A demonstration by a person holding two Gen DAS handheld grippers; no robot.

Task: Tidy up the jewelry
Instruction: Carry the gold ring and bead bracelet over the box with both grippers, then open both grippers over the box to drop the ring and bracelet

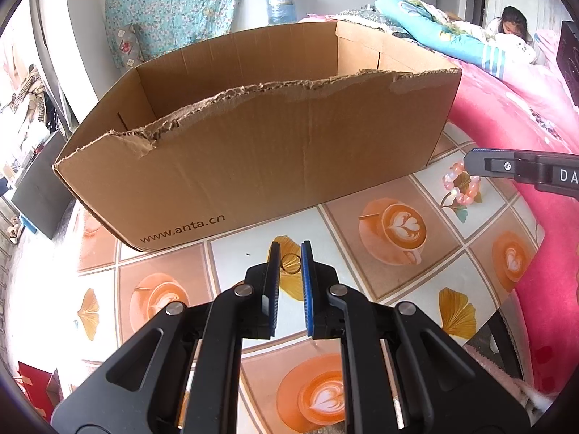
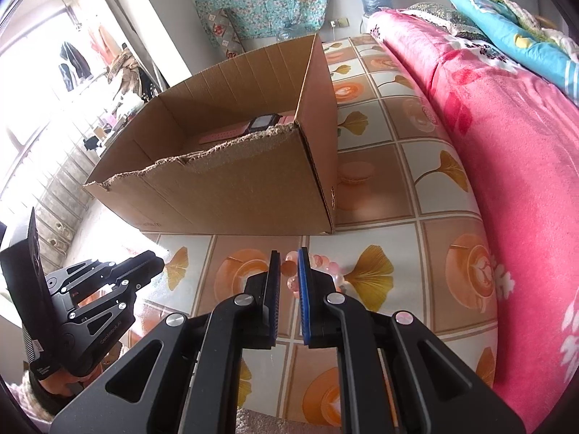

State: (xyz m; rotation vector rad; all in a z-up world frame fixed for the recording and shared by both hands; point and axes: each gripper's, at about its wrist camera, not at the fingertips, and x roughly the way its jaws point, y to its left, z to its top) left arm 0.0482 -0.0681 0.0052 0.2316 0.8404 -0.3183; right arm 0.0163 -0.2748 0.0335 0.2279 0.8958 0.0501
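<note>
progress: i judge the task about one third done. one piece is already in the box, two pieces are not yet stored.

done: a pink watch (image 2: 253,126) lies on the floor of the cardboard box (image 1: 253,166), near its right end wall.

left to do: a small ring (image 1: 290,263) and a pink bead bracelet (image 1: 461,186) lie on the bench (image 1: 416,217), outside the box, in front of its torn wall.

left gripper (image 1: 290,253): its fingers stand on both sides of the ring with a narrow gap. i cannot tell if they press the ring or only frame it. the ring seems to rest on the bench.

right gripper (image 2: 288,261): its fingers are around one part of the bracelet, beads showing between them. the gap is narrow, but a firm hold i cannot confirm. the bracelet lies on the bench just beside the right end of the box.

box contents: only the watch is visible. from the left view the inside floor is hidden by the front wall.

next, as i think: each piece must be lifted over the torn front edge and set down inside.
</note>
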